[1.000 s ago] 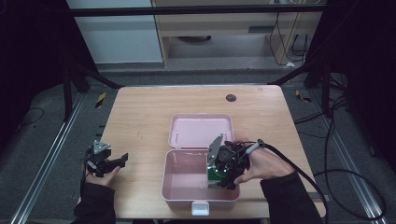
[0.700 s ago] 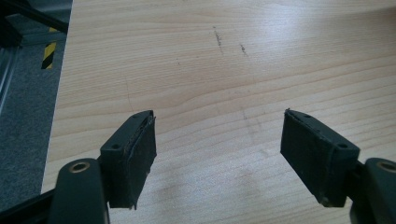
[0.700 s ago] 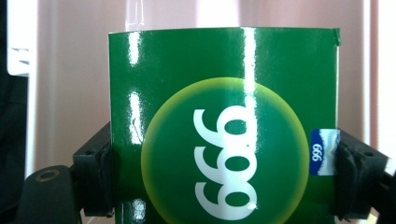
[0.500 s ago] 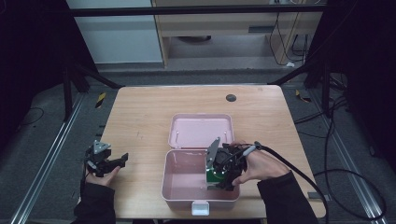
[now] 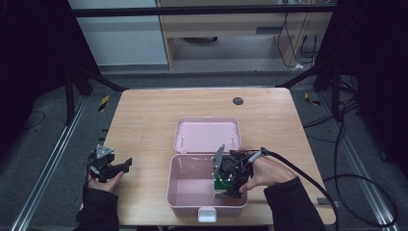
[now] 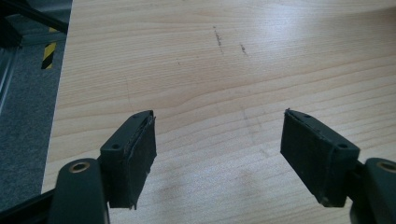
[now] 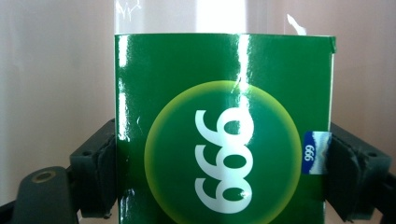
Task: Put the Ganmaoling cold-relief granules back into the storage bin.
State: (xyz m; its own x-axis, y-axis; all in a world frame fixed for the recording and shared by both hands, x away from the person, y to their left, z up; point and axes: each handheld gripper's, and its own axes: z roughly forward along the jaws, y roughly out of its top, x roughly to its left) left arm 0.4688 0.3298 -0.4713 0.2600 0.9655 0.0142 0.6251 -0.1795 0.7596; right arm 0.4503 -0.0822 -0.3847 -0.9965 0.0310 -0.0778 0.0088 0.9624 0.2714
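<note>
Two black jaws of the right gripper (image 7: 219, 179) flank a green box (image 7: 224, 130), just opening, lowering it into the pink case (image 5: 185, 192). The glossy, light carton looks slippery; its flat sides suit holding. The left gripper (image 6: 219, 154) gapes empty over the table (image 5: 144, 120); beyond lies the lid (image 5: 207, 134).

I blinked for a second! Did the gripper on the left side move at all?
No. The left gripper sits at the same spot by the left edge of the light wooden table, just as far from the open pink plastic box as before.
</note>
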